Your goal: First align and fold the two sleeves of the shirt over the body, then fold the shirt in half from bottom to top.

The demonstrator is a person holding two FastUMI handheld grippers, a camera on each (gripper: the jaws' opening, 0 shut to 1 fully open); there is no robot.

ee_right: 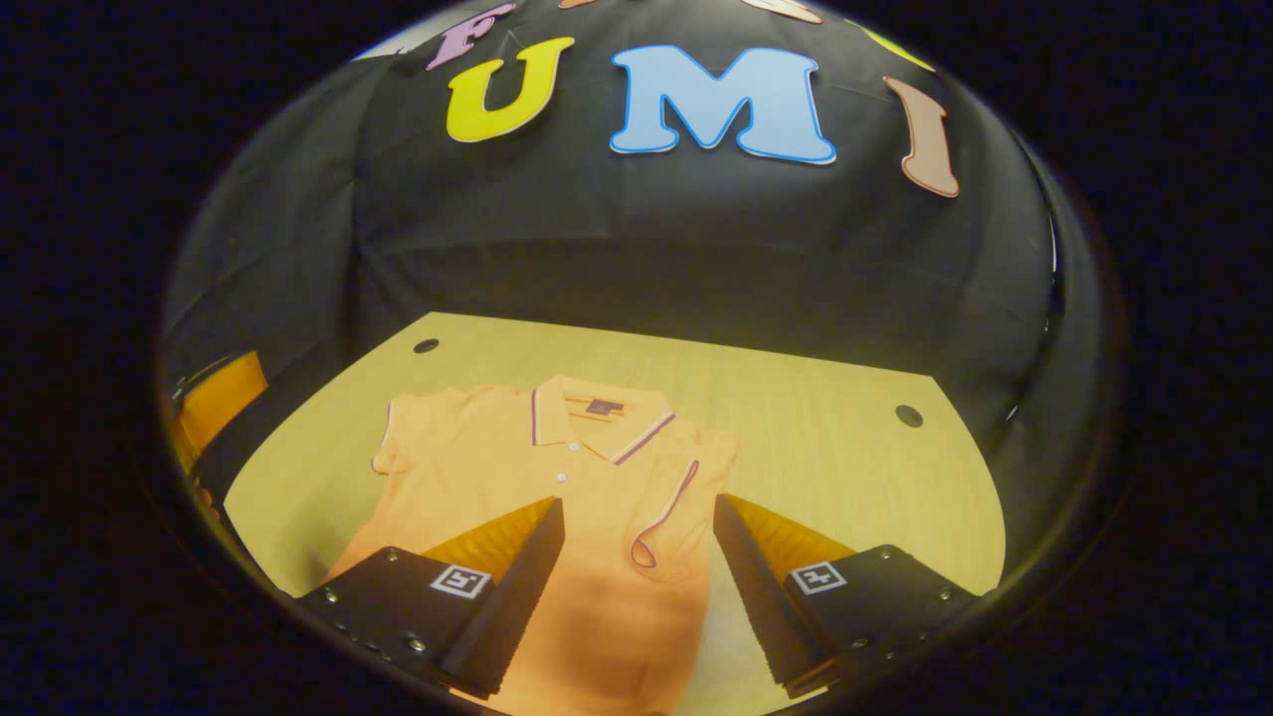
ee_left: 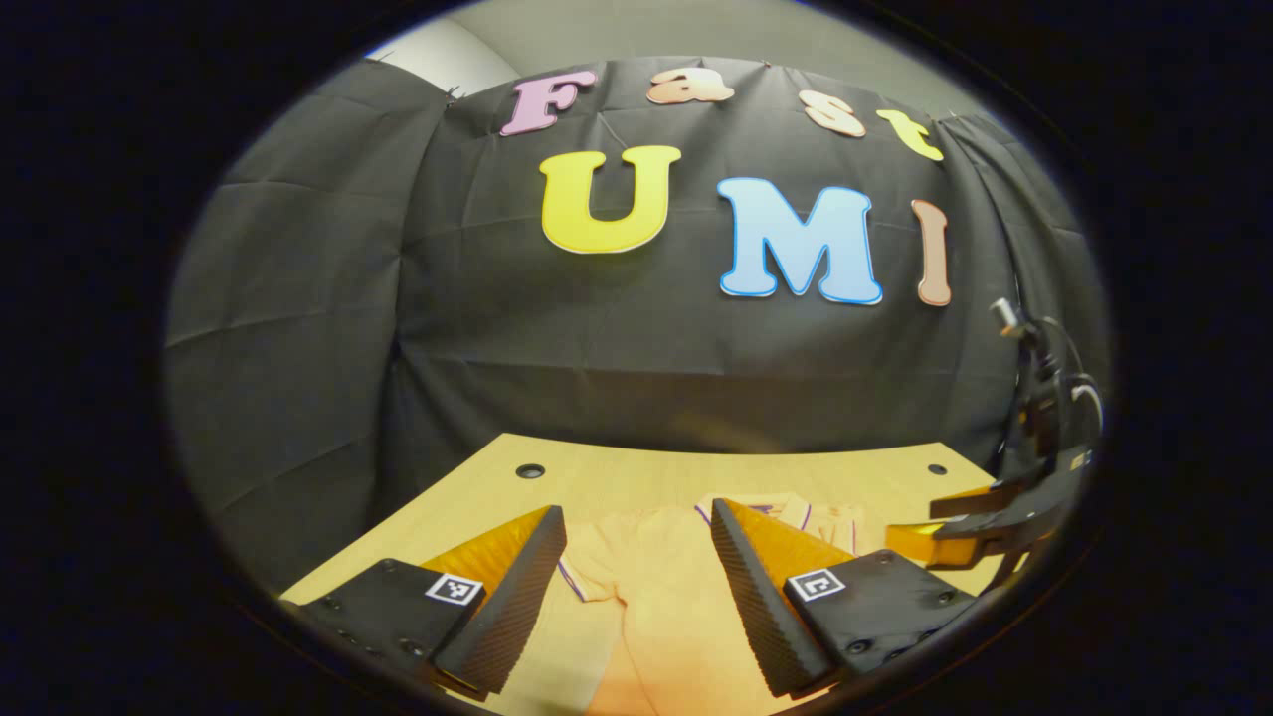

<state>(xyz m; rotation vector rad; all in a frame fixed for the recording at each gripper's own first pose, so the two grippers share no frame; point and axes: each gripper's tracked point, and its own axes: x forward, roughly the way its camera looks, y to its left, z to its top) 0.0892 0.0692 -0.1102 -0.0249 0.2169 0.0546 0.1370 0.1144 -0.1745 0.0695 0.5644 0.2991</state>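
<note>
- Since one trimmed sleeve already lies folded over the body of the orange short-sleeved polo shirt, the step in hand looks to be the other sleeve, which lies flat and spread at the far left of the right gripper's outlook.
- While both tools hang above the pale wooden tabletop, the jaws of each stand wide apart with nothing between them, the shirt cloth lying below the gap.
- Where the left gripper looks forward, the shirt's sleeve edge with its dark trim sits just ahead of its left finger, and the collar further ahead between the two fingers.
- To fold well, I judge the left tool should come down on the outer hem of the spread sleeve, pinch only that one layer, and carry it inward to match the folded sleeve's line.
- Keeping the lift low should stop the body cloth from dragging or the collar from skewing.
- Off to the right of the left tool's fingers, the other gripper hovers near the table edge, well placed to pin the shoulder if needed.
- Once both sleeves mirror each other, the bottom-to-top fold remains.
</note>
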